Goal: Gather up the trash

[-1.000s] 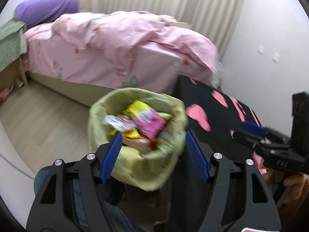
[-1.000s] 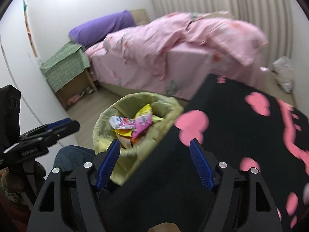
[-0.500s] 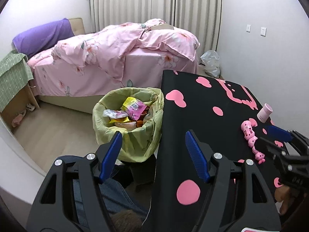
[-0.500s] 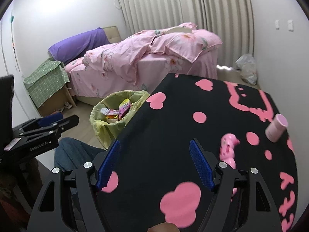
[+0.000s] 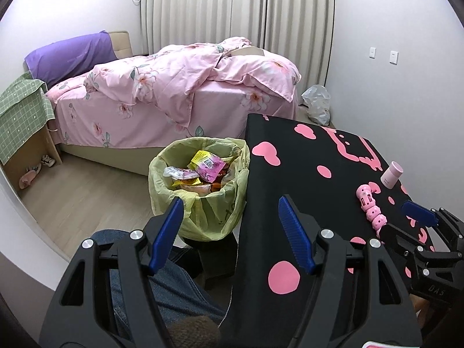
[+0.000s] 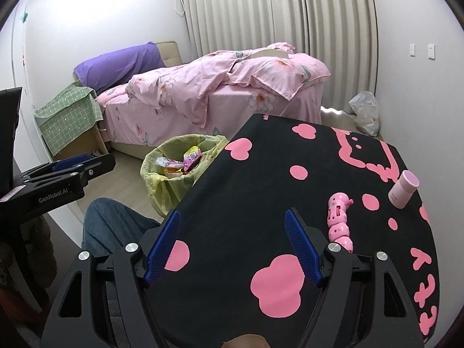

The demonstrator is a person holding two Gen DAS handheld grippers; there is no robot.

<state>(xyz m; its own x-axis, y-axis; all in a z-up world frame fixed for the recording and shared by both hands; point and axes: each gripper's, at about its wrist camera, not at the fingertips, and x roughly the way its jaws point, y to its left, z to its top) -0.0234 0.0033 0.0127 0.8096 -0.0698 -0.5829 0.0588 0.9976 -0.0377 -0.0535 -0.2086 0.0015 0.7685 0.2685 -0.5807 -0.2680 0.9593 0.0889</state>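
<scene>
A bin lined with a yellow-green bag (image 5: 203,203) stands on the floor left of the black table (image 5: 304,179); it also shows in the right wrist view (image 6: 162,179). It holds several snack wrappers (image 5: 203,168). My left gripper (image 5: 232,232) is open and empty, held above the table's left edge, near the bin. My right gripper (image 6: 232,246) is open and empty over the table's near part. Each gripper shows in the other's view, the left one (image 6: 72,168) and the right one (image 5: 420,217).
On the table's right side lie a pink segmented toy (image 6: 337,220) and a small pink bottle (image 6: 404,188). A bed with pink bedding (image 5: 179,95) stands behind the bin. A clear plastic bag (image 5: 317,104) lies on the floor by the curtain. My jeans-clad leg (image 5: 174,290) is below.
Both grippers have pulled back and up from the bin, so more of the table and room shows. Both stay open and empty.
</scene>
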